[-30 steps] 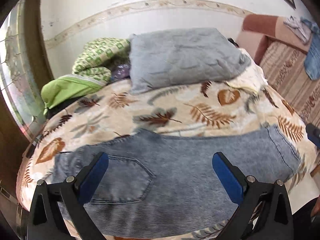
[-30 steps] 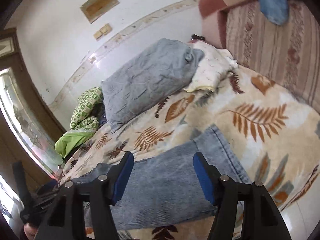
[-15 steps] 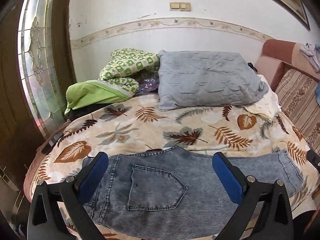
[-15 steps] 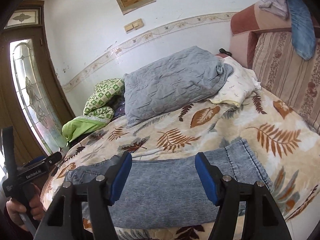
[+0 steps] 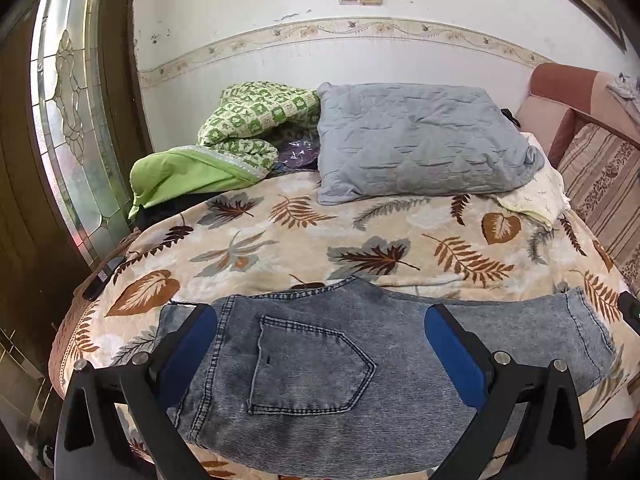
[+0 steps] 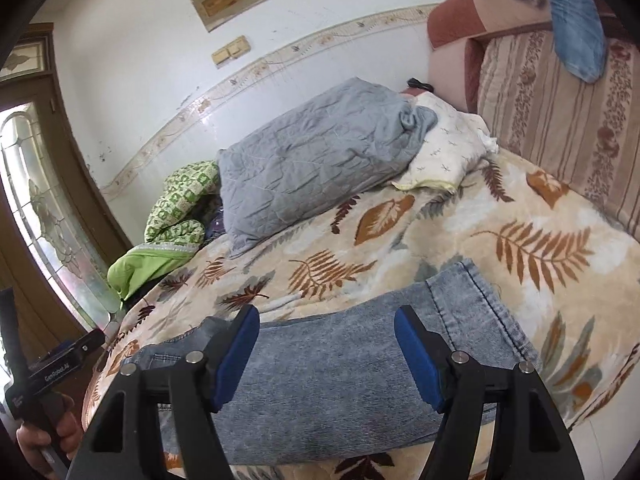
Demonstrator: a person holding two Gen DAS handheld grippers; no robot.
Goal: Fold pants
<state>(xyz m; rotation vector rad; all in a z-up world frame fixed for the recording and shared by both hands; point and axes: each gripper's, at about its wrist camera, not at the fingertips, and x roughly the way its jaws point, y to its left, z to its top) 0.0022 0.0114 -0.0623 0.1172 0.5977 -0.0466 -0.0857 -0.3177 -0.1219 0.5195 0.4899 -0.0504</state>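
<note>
We are holding the left gripper (image 5: 320, 344) and right gripper (image 6: 326, 348) spread and empty just above the jeans (image 5: 400, 344), the right's jaws having just been opening, which are lying flat for the next fold.

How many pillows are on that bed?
2: a grey pillow by the wall, and a cream pillow partly tucked under its end near the sofa. Others may hide beneath the green bedding.
</note>
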